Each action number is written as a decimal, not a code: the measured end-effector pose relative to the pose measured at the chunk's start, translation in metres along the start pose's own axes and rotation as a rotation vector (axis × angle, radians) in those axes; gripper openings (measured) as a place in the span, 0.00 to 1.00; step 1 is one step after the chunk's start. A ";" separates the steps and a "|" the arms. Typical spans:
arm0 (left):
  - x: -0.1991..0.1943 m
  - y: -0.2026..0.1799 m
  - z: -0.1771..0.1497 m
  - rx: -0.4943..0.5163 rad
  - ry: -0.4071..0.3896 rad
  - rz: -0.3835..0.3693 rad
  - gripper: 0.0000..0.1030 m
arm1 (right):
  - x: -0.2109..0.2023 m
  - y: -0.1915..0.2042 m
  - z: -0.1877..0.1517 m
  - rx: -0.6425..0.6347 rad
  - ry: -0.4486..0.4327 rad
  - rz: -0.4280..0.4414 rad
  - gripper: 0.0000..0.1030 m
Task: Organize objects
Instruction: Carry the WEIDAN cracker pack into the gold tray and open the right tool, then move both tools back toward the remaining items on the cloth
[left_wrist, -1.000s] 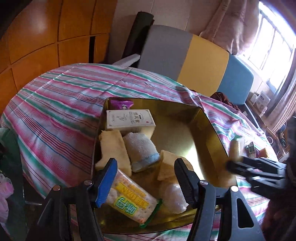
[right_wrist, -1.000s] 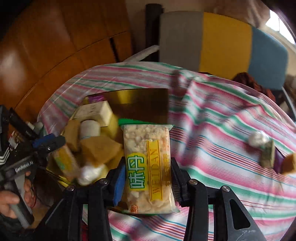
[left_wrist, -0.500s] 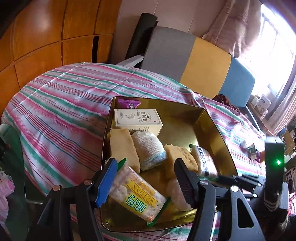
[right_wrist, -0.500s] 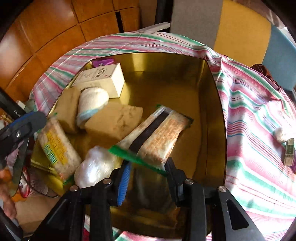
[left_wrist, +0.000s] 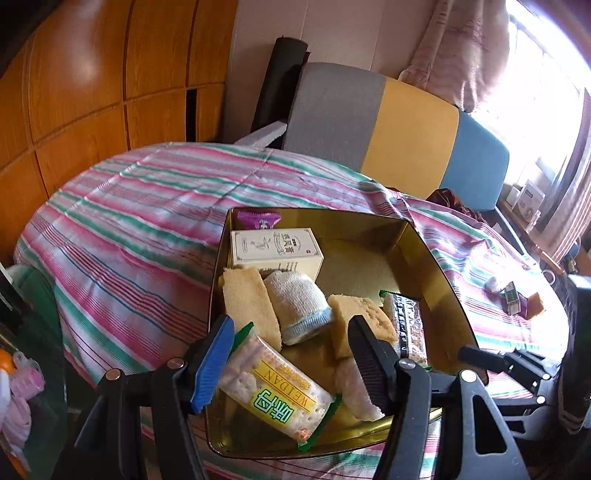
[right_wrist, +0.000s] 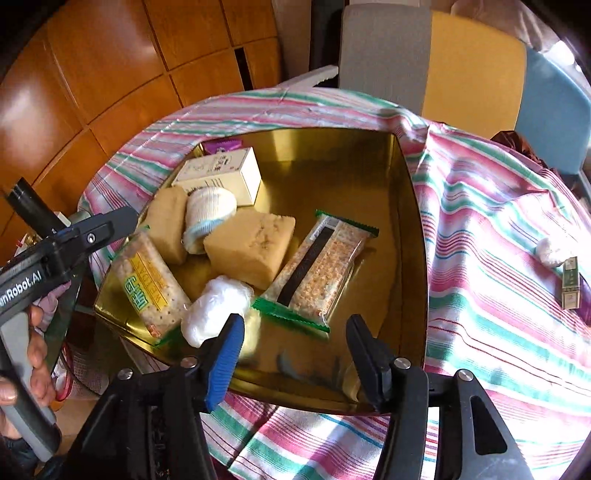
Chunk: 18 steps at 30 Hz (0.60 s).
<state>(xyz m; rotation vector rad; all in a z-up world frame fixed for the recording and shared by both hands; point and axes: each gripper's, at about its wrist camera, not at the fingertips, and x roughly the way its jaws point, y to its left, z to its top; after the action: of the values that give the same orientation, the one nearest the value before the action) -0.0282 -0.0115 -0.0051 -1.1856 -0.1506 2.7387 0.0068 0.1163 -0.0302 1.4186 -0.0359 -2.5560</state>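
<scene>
A gold tray sits on the striped tablecloth and holds several snacks. A cracker pack with a black stripe lies flat in it, just beyond my right gripper. That gripper's jaws are opening and nothing is between the pads. My left gripper hovers open over the tray's near left corner. A yellow-labelled cracker pack lies in the tray below its fingers, untouched. The tray also holds a white box, a rolled white cloth, yellow cakes and a wrapped white ball.
On the cloth to the right of the tray lie a white ball, a small green box and a brown piece. A grey, yellow and blue chair back stands behind the table, with wooden panels to the left. A hand grips the left tool.
My right gripper carried the black-striped pack from over the cloth into the tray, sank, then spread its jaws and left it lying there. The left gripper stayed put.
</scene>
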 end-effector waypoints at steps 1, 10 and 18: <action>-0.001 -0.001 0.000 0.004 -0.003 0.002 0.63 | -0.003 -0.001 0.000 0.003 -0.014 -0.003 0.62; -0.007 -0.020 0.002 0.073 -0.020 0.003 0.63 | -0.026 -0.020 0.004 0.038 -0.117 -0.029 0.73; -0.008 -0.052 0.002 0.172 -0.015 -0.010 0.63 | -0.048 -0.075 0.000 0.124 -0.149 -0.068 0.82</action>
<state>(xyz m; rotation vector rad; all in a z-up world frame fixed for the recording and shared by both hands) -0.0191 0.0386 0.0102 -1.1155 0.0759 2.6887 0.0183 0.1992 0.0001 1.2875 -0.1753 -2.7540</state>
